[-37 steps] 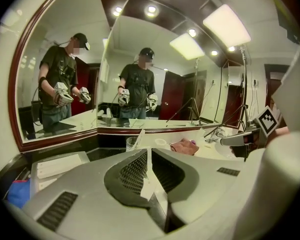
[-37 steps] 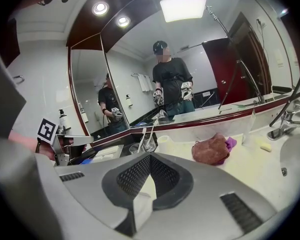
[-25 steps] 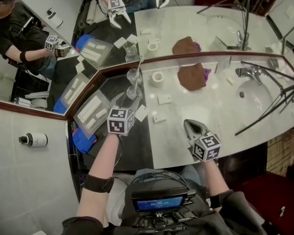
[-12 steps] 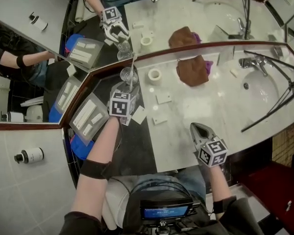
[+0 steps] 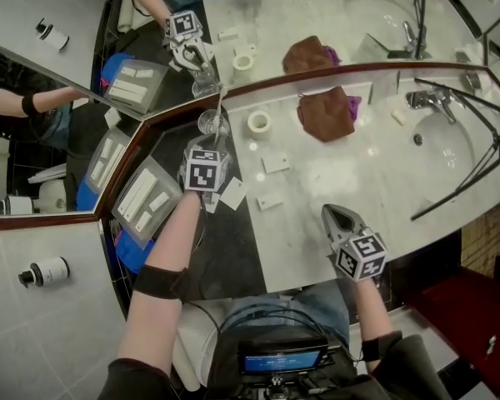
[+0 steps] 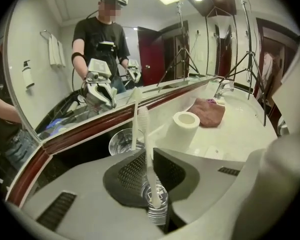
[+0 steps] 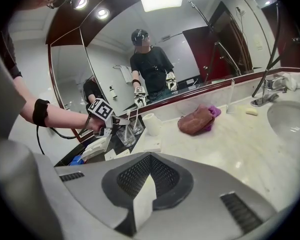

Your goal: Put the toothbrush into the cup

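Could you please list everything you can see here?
glass cups: two, clear, dark counter strip by the mirror
toothbrushes: two, white, one upright in each cup
roll: one, white, beside the cups
cloth: one, brown over purple, mid-counter
small packets: several, white, counter
tray: one, clear, counter's left end
faucet and sink: one each, chrome and white, right
bottle: one, white, wall left
left tongs: one, grey, jaws just closed on the nearer toothbrush
right tongs: one, grey, shut, near the front edge
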Tool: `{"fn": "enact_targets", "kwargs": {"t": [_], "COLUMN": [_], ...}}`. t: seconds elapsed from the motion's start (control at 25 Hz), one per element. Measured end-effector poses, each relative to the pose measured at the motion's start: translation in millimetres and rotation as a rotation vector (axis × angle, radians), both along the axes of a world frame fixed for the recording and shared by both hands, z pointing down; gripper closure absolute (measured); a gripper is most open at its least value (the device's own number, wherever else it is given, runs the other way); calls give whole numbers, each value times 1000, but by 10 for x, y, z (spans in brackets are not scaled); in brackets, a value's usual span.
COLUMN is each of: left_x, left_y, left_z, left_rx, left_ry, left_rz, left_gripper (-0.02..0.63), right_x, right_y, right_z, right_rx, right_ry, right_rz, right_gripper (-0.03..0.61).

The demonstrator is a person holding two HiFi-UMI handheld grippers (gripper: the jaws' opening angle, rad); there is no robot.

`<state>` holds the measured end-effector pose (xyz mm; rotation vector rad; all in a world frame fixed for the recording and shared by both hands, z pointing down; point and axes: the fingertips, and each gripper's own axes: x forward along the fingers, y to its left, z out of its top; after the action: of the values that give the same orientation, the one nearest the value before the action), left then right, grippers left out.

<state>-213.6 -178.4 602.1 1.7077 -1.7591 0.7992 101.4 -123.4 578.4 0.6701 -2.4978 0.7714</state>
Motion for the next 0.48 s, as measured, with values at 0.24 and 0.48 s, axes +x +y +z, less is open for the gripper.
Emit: {"fn": "enact_targets", "kwargs": {"t": [0.24,0.48], "left_x": [-54,-92], "left_y": [25,40], "left_z": [-75,-334], "left_rx": [30,103], "left_ry": [-15,-36], "left_rz": [-24,-45], "left_gripper": [581,583], "right_x": [30,21], "right_y": [26,6], "right_z": [10,-62], "right_rx": [-7,4], "right_ry": [1,-7], "right_rz": [-3,-16], "right_gripper": [568,568]}}
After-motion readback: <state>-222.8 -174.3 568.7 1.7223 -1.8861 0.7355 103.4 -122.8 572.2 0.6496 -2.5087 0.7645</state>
